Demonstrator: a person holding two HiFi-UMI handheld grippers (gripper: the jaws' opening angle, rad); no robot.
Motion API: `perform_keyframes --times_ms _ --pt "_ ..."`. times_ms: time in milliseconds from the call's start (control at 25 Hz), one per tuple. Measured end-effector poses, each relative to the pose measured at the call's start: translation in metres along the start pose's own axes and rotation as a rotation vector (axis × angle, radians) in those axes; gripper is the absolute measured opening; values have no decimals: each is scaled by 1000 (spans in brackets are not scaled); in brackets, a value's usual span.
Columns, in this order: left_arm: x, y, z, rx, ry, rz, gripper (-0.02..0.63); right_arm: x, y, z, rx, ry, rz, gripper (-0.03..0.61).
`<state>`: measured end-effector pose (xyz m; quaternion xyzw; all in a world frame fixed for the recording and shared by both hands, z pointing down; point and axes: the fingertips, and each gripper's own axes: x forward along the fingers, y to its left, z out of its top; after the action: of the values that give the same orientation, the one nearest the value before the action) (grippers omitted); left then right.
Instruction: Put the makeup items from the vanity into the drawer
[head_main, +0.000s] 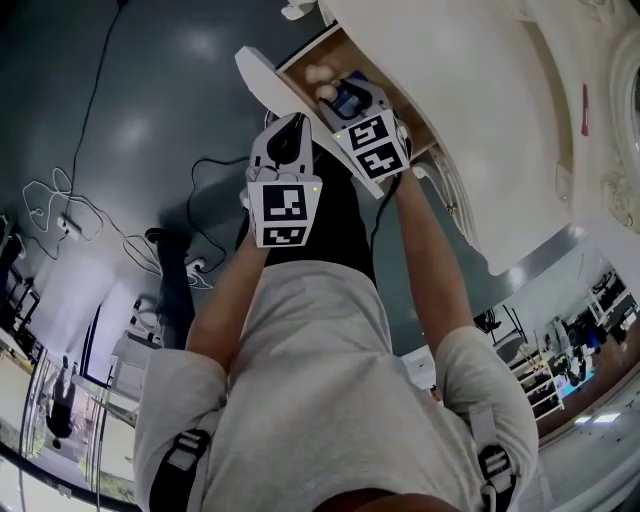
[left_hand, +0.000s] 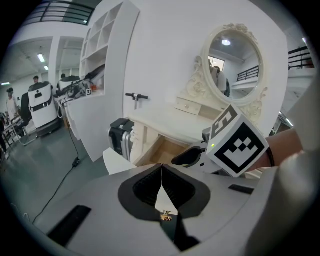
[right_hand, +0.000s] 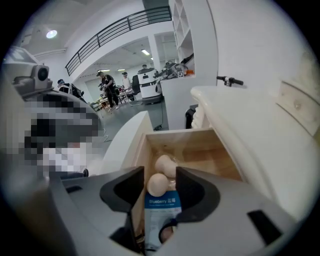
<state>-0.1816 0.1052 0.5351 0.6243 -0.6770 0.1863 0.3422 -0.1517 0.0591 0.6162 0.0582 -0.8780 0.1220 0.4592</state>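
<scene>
Right claw (right_hand: 161, 176) hangs over the open drawer (right_hand: 200, 150), jaws spread wide. The blue packet (right_hand: 161, 210) stands loose between them, nothing pinching it, so this looks like a drop-off. One beige sponge (right_hand: 158, 184) sits at the packet's far end and another (right_hand: 167, 164) lies deeper in the drawer. Left claw (left_hand: 162, 172) waits just outside the drawer, jaws together and empty, clear of the drop.

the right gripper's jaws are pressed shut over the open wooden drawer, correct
Not quite: the right gripper is over the open wooden drawer, but its jaws stand apart, with a blue packet between them. The right gripper view shows it.
</scene>
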Motion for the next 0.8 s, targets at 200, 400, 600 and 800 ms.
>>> perform_keyframes --times_ms 200,400,600,800 --pt "-3 -17 19 24 -23 -66 8 -43 -4 8 22 -49 -73 190" --pt "-4 -40 44 81 -51 -151 8 -95 -19 11 133 -131 -238 46" --pt "-6 -73 69 162 -70 -247 8 -153 -30 5 229 -209 -410 15" --pt "-15 -104 103 245 -128 -325 8 -221 -40 -3 406 -337 -549 14"
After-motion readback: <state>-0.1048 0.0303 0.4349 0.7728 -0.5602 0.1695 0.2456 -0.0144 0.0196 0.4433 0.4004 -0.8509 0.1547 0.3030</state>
